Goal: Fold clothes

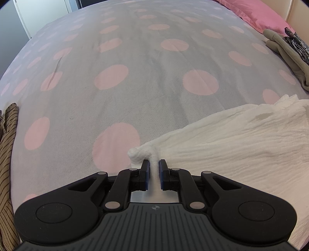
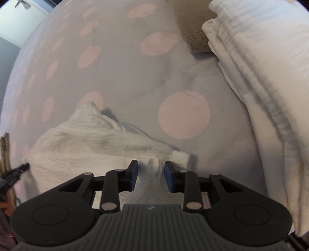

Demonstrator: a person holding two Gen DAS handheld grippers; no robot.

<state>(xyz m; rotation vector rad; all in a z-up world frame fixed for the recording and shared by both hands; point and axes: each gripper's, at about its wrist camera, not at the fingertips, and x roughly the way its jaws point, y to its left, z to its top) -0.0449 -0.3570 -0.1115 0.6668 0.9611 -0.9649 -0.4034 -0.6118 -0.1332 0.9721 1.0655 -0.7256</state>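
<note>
A white crinkled cloth lies on the dotted bed cover, spreading right from my left gripper. That gripper is shut on a bunched corner of the cloth, and a small knob of fabric pokes out past the fingertips. In the right wrist view the same white cloth lies partly doubled over, with a peak at its far side. My right gripper holds a gathered, pleated fold of its near edge between the blue pads, with the jaws fairly wide apart. The left gripper's black tip shows at the cloth's other end.
A brown striped garment lies at the bed's left edge. An olive folded garment with a dark patterned item on it sits far right, near a pink pillow. A thick stack of white folded fabric fills the right side.
</note>
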